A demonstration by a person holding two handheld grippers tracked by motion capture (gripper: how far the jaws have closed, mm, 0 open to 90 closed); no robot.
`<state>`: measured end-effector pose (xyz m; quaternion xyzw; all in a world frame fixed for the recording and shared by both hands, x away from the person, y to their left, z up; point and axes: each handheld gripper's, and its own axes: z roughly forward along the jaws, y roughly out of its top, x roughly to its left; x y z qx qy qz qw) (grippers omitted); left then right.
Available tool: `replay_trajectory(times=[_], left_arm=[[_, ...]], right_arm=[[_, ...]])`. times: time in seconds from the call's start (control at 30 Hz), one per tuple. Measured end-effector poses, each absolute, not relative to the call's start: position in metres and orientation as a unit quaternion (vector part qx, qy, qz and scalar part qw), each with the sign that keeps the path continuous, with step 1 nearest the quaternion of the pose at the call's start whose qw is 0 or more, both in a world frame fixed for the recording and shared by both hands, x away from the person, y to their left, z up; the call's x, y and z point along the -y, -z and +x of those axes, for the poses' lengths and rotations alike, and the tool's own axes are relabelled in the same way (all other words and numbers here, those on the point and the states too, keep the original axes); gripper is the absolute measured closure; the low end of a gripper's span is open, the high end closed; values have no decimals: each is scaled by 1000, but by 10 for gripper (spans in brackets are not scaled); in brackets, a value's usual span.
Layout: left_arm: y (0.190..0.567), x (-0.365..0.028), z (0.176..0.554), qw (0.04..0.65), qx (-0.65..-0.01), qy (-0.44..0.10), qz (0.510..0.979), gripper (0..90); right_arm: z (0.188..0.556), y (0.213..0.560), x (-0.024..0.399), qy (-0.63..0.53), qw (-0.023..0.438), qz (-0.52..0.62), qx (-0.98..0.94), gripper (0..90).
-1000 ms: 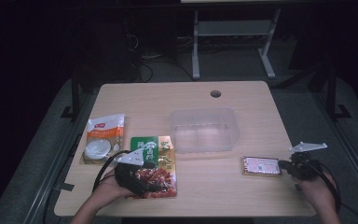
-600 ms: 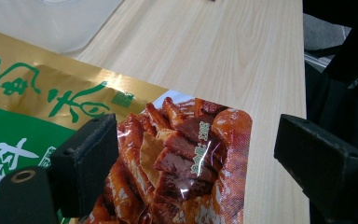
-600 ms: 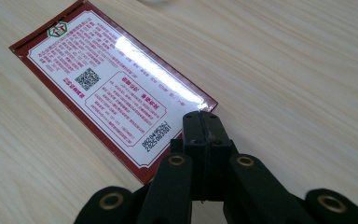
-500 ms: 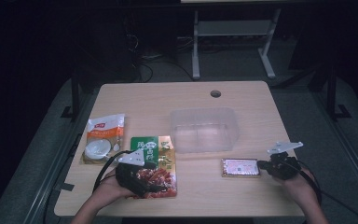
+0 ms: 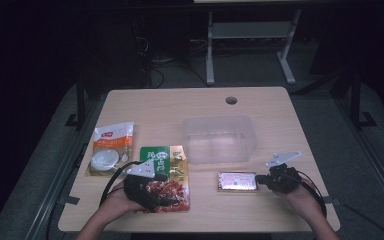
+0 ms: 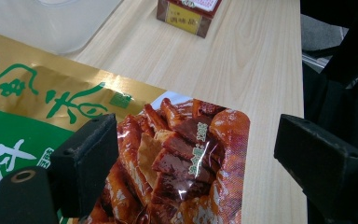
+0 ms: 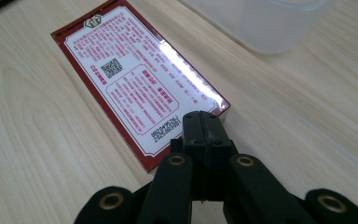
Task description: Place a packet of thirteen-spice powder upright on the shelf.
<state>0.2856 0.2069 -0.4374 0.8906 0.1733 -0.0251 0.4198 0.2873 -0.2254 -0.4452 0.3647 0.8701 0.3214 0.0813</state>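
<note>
In the left claw view the green and gold foil pouch of red braised pieces (image 6: 121, 140) runs off the left and bottom edges, and the small red and gold box (image 6: 189, 11) is cut by the top edge. In the right claw view the clear plastic tub (image 7: 265, 21) is cropped at the top. The box's print is too small to read in the high view.

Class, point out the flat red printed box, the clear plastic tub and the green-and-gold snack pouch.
flat red printed box (image 7: 140, 86), right gripper view, middle of its label.
clear plastic tub (image 5: 219, 126), high view, far wall.
green-and-gold snack pouch (image 6: 51, 93), left gripper view, gold upper part.
</note>
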Motion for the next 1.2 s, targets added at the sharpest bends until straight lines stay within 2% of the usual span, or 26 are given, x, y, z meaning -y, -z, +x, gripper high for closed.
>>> replay_trajectory(times=[0.63, 0.67, 0.73, 0.77, 0.8, 0.93, 0.97, 1.0, 1.2], left_arm=[[437, -209, 286, 420, -175, 25, 890, 131], [437, -209, 286, 421, -175, 26, 890, 130], [437, -210, 286, 419, -173, 27, 891, 131], [437, -210, 286, 419, -173, 27, 891, 131], [438, -210, 287, 419, -174, 27, 891, 131], [438, -209, 287, 420, -172, 29, 891, 131], [438, -209, 287, 420, -172, 29, 891, 131], [438, -209, 287, 419, -170, 27, 892, 130], [439, -208, 287, 420, -163, 23, 892, 129]], right_arm=[[283, 447, 184, -335, 51, 274, -900, 899], [284, 446, 186, -344, 53, 270, -898, 878], [285, 442, 189, -368, 47, 261, -891, 757], [285, 442, 189, -368, 47, 261, -891, 757], [288, 439, 189, -376, 39, 243, -894, 649], [295, 436, 178, -380, 40, 201, -902, 432], [295, 436, 178, -380, 40, 201, -902, 432], [301, 437, 172, -374, 39, 174, -910, 360], [304, 445, 165, -355, 45, 149, -922, 287]])
